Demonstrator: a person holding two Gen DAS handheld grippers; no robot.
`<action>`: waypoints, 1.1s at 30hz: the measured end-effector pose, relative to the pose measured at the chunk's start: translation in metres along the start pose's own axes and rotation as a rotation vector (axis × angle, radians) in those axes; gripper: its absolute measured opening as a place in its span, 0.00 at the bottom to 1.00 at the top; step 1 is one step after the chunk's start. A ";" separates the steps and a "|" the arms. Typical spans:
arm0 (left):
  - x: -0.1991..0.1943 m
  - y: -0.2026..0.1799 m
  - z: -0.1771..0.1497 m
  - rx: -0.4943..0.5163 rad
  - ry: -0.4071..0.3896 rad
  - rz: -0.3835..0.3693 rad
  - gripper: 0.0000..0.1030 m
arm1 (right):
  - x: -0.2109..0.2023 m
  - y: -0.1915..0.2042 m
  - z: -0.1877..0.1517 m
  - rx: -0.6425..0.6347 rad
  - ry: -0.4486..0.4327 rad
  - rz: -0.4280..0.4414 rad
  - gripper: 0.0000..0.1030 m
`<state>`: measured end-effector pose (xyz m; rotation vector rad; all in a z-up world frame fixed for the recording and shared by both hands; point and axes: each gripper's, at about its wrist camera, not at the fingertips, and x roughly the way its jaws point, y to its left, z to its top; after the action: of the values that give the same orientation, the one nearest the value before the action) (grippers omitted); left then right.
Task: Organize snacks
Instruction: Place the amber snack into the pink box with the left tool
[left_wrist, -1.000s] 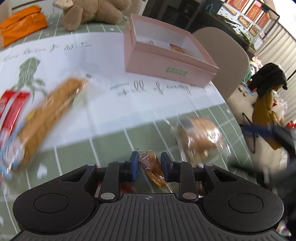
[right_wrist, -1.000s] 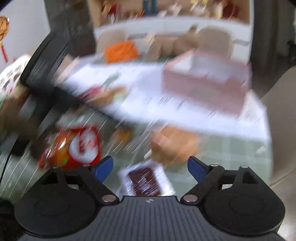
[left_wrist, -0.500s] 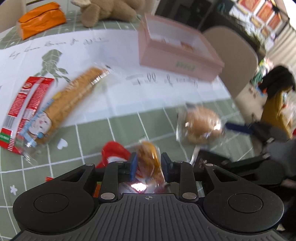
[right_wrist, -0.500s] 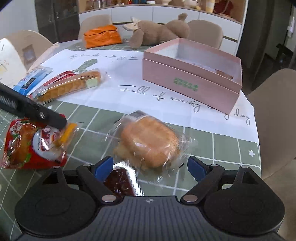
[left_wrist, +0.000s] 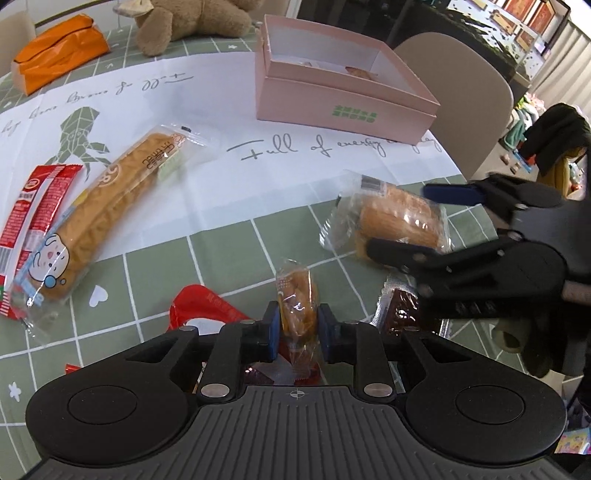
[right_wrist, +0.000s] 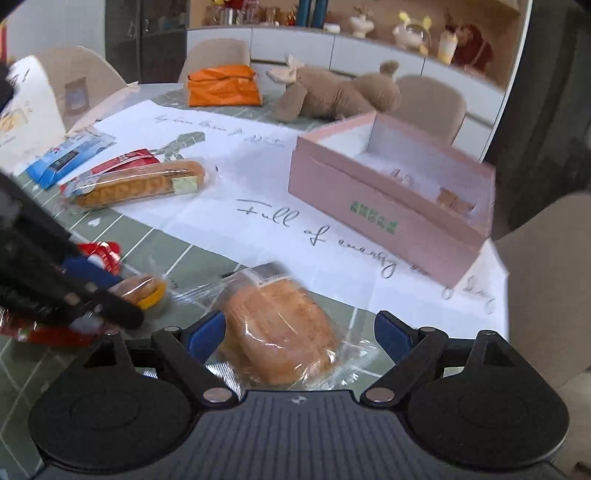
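My left gripper (left_wrist: 297, 330) has its jaws closing, and both pads press a small wrapped orange-brown pastry (left_wrist: 297, 299) just above the green checked cloth. The right wrist view shows the same pastry (right_wrist: 142, 290) at the left gripper (right_wrist: 107, 295). My right gripper (right_wrist: 299, 332) is open, its blue pads standing on either side of a wrapped bread bun (right_wrist: 280, 325) without touching it. The left wrist view shows the right gripper (left_wrist: 397, 218) over that bun (left_wrist: 399, 221). An open pink box (left_wrist: 347, 110) (right_wrist: 369, 210) with a few small snacks inside stands farther back.
A long wrapped bread (left_wrist: 110, 206) and a red sausage pack (left_wrist: 33, 206) lie to the left. A red bag (left_wrist: 199, 306) and a dark brown packet (left_wrist: 400, 314) lie under the grippers. An orange bag (right_wrist: 221, 86), a plush toy (right_wrist: 332, 96) and a blue packet (right_wrist: 70, 157) lie beyond. Chairs ring the table.
My left jaws have squeezed tighter on the small pastry. My right gripper has moved forward and down, so the bun that lay ahead of it now sits between its open fingers.
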<state>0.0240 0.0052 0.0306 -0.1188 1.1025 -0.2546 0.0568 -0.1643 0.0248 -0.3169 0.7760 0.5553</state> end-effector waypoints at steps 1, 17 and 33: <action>0.000 0.000 0.000 -0.002 0.002 0.000 0.25 | 0.006 -0.003 0.001 0.028 0.012 0.021 0.84; -0.003 0.001 0.001 -0.027 -0.091 -0.068 0.23 | -0.048 -0.058 0.002 0.314 -0.052 0.043 0.51; -0.044 0.012 0.209 -0.136 -0.333 -0.235 0.28 | -0.041 -0.146 0.151 0.493 -0.275 -0.040 0.75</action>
<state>0.1939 0.0214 0.1596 -0.3993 0.7727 -0.3557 0.2033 -0.2277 0.1670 0.1964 0.6136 0.3444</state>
